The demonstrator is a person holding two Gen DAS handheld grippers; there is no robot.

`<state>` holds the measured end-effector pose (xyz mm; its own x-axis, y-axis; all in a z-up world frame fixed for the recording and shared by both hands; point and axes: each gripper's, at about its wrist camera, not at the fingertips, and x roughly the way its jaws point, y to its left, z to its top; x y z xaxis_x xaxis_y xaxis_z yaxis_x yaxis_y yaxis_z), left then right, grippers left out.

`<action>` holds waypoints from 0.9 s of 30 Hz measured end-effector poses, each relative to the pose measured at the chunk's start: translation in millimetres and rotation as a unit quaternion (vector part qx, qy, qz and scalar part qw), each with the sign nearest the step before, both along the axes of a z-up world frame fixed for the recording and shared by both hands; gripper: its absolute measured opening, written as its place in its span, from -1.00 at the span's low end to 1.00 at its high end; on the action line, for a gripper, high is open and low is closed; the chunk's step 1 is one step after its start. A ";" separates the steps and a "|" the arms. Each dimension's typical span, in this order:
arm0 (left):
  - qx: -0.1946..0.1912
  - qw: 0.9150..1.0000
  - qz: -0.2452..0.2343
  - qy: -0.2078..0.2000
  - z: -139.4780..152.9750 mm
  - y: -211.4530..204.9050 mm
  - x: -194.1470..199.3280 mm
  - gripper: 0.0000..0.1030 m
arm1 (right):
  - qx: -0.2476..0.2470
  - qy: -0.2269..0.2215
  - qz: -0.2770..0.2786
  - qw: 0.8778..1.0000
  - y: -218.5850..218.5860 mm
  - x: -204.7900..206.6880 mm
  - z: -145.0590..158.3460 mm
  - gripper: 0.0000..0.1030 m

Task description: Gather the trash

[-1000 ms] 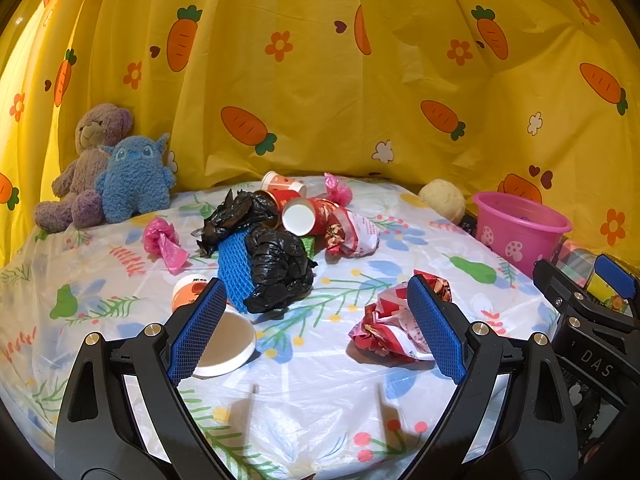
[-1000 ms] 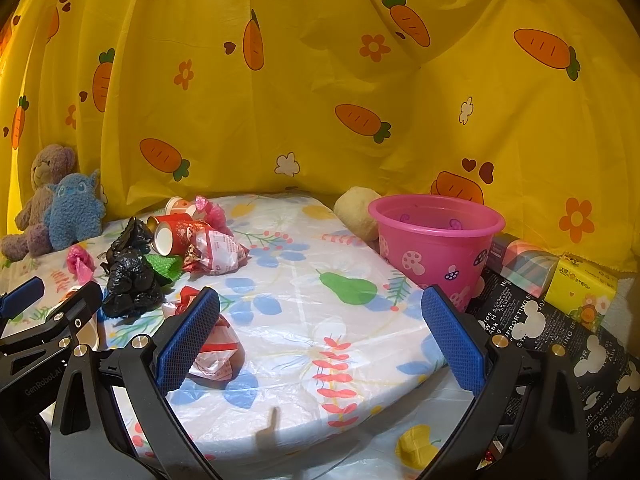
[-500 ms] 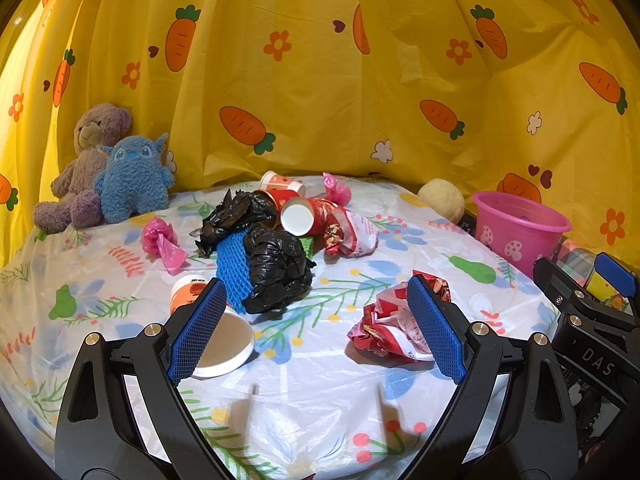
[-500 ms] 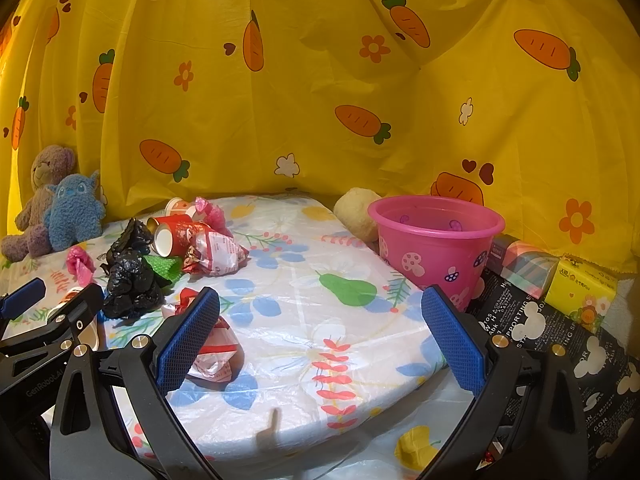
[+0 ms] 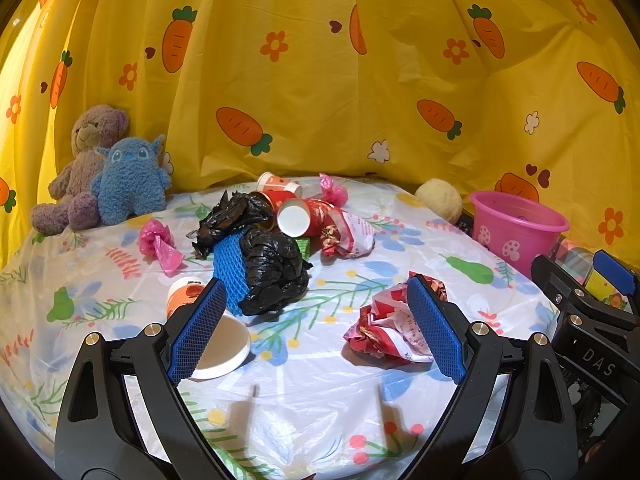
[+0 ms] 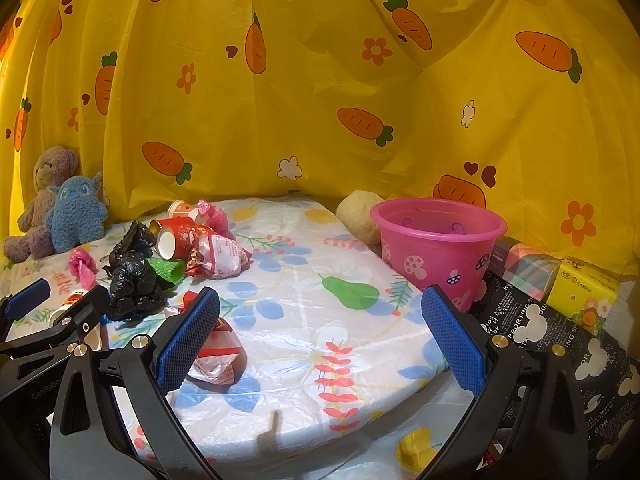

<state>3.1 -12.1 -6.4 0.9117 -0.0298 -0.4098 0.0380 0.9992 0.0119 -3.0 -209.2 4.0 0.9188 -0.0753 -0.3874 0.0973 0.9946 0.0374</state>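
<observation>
Trash lies on a round table: a crumpled red and white wrapper (image 5: 390,326) near the front, black plastic bags (image 5: 272,268) over a blue foam net (image 5: 228,262), red paper cups (image 5: 298,218), a pink bag scrap (image 5: 158,242) and a white lid (image 5: 222,346). A pink bucket (image 6: 438,242) stands at the table's right edge. My left gripper (image 5: 316,328) hangs open above the front of the table, the wrapper just inside its right finger. My right gripper (image 6: 320,340) is open too, over the table's right front edge, with nothing between its fingers.
Two plush toys (image 5: 104,176) sit at the back left against the yellow carrot curtain (image 5: 320,80). A beige ball (image 6: 360,214) rests behind the bucket. Boxes (image 6: 584,290) lie on a black printed cloth right of the table.
</observation>
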 end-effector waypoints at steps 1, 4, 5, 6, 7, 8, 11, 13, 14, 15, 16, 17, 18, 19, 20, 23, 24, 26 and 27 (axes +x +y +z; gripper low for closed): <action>0.000 1.000 0.000 0.000 -0.1 -0.4 0.1 0.75 | 0.000 0.000 0.000 1.000 -0.1 -0.2 -0.1 0.90; 0.000 1.000 -0.001 0.000 1.2 -2.3 0.5 0.75 | 0.000 0.000 0.001 1.000 -0.1 0.1 -0.2 0.90; 0.000 1.000 -0.001 0.000 1.3 -3.2 0.7 0.75 | 0.000 0.000 0.000 1.000 0.1 0.3 -0.3 0.90; 0.000 1.000 -0.001 0.000 1.9 -3.4 0.8 0.75 | 0.000 0.000 0.001 1.000 0.3 0.2 -0.8 0.90; 0.000 1.000 -0.001 0.000 1.8 -3.4 0.7 0.75 | 0.000 0.000 0.001 1.000 0.2 0.1 -0.9 0.90; 0.000 1.000 -0.001 0.000 1.9 -3.4 0.7 0.75 | 0.000 0.000 0.001 1.000 1.1 0.5 -0.8 0.90; 0.000 1.000 0.000 0.000 1.8 -3.5 0.7 0.75 | 0.001 0.000 0.001 1.000 0.6 0.4 -1.0 0.90; 0.000 1.000 -0.001 0.000 1.8 -3.8 0.7 0.75 | 0.001 0.000 0.002 1.000 1.2 1.0 -1.1 0.90; -0.001 1.000 -0.001 0.001 1.9 -4.5 1.5 0.75 | 0.001 0.000 0.002 1.000 1.1 1.0 -1.1 0.90; -0.001 1.000 -0.001 0.001 2.5 -5.8 2.9 0.75 | 0.001 0.000 0.002 1.000 1.7 1.3 -1.3 0.90; 0.000 1.000 -0.001 0.001 2.5 -6.4 3.1 0.75 | 0.001 0.000 0.002 1.000 1.5 1.2 -1.3 0.90; 0.000 1.000 -0.001 0.001 2.4 -6.0 3.0 0.75 | 0.001 0.000 0.002 1.000 1.8 1.6 -1.2 0.90; 0.000 1.000 -0.001 0.001 2.4 -5.8 2.9 0.75 | 0.001 0.000 0.002 1.000 1.5 1.2 -1.3 0.90; 0.001 1.000 -0.002 0.001 3.3 -9.3 3.8 0.75 | 0.001 0.000 0.002 1.000 1.3 1.1 -1.2 0.90; 0.000 1.000 -0.002 0.001 3.3 -9.4 3.8 0.75 | 0.001 0.000 0.002 1.000 1.1 1.1 -1.2 0.90; 0.001 1.000 -0.003 0.001 2.9 -10.4 4.2 0.75 | 0.001 -0.001 0.003 1.000 0.9 0.9 -1.2 0.90; 0.001 1.000 -0.003 0.001 2.9 -10.4 4.3 0.75 | 0.001 -0.001 0.003 1.000 0.8 0.9 -1.1 0.90; 0.001 1.000 -0.002 0.001 2.9 -11.0 4.8 0.75 | 0.003 -0.002 0.008 1.000 3.0 1.7 -2.2 0.90; 0.001 1.000 -0.001 0.000 2.0 -10.5 3.9 0.75 | 0.003 -0.003 0.010 1.000 3.8 1.8 -2.8 0.90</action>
